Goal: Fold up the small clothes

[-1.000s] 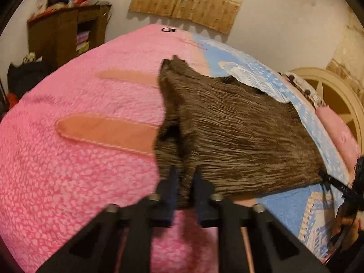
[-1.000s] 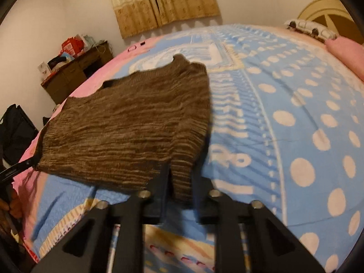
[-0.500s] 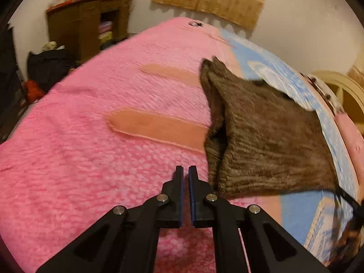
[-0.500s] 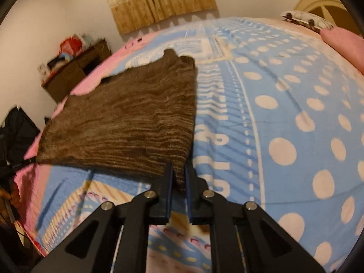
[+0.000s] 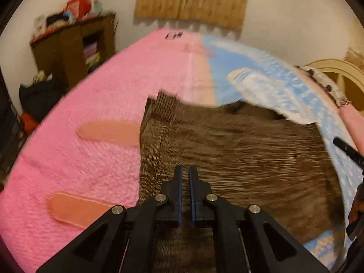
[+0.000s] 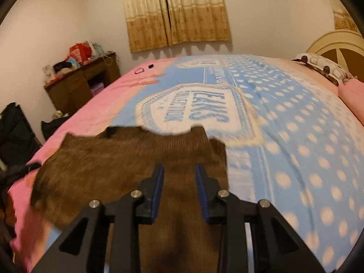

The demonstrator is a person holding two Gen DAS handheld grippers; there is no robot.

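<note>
Both grippers are now sitting over the body of the brown knit garment (image 5: 238,159) instead of at its near corners, where a second ago each was pinching an edge; the cloth has been let go and is lying flat. In the left wrist view the left gripper (image 5: 185,177) is showing its fingers pressed together with only a thin slit between the blue pads and nothing caught in it (the knit seen there is lying underneath, not being held). In the right wrist view the right gripper (image 6: 179,177) is opening, its fingers standing spread with the garment visible through the gap below them and no fabric between the pads.

The garment is lying across the seam of the bedspread (image 6: 295,136), its left part on the pink fleece at the left of the left wrist frame and its right part on the blue dotted half, filling the lower middle of both frames. Its neckline and shoulders are pointing toward the curtain (image 6: 177,13) at the top of the frame, probably so that the sides can be folded inward across the long axis.

Judging by the flat spread, smoothing looks finished and the first fold is not yet made. The right jaws are likely parting to take a fresh hold on the right edge, while the left ones would need to open first (both frames are blurred, so the edges are hard to trace)
</note>
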